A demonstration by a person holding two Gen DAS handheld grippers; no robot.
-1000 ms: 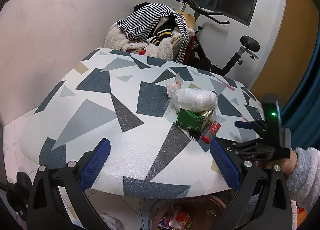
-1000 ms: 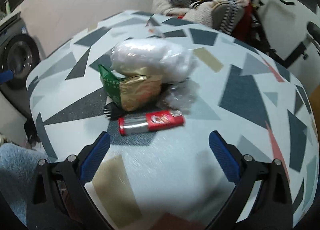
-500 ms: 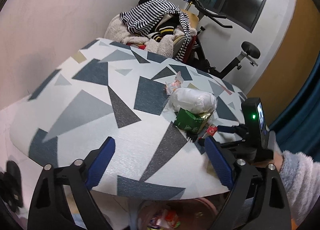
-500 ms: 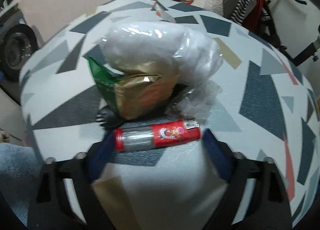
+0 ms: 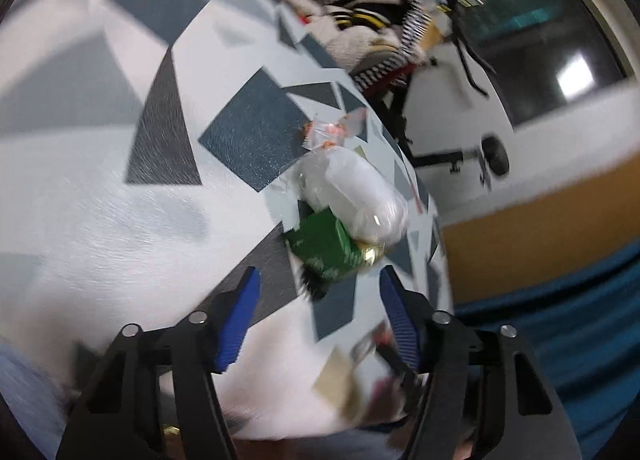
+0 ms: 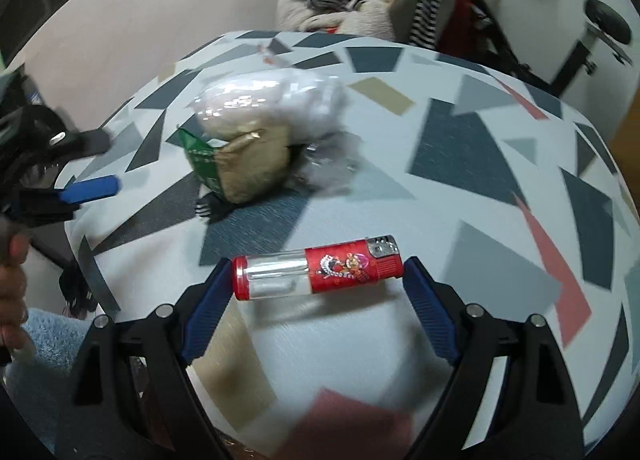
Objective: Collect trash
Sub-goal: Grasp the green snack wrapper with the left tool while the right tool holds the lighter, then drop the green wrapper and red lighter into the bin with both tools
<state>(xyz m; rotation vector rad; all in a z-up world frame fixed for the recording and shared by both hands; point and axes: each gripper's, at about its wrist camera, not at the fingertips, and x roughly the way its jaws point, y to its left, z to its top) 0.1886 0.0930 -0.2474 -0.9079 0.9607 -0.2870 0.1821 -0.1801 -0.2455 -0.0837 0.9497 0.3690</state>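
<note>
The red-and-clear plastic cylindrical lighter [image 6: 316, 273] lies crosswise near the front edge of the white tabletop [image 6: 460, 196] with grey and navy triangles, between the wide-open jaws of the right gripper [image 6: 318, 288], not yet pinched. Close squarely on its two ends so it cannot roll out. The left gripper [image 5: 318, 302], its jaws just closing to half-open and empty, faces the green-and-gold foil packet [image 5: 326, 246] under the white plastic-wrapped bundle [image 5: 352, 196]. Motion blur hides detail, and no bin shows.
</note>
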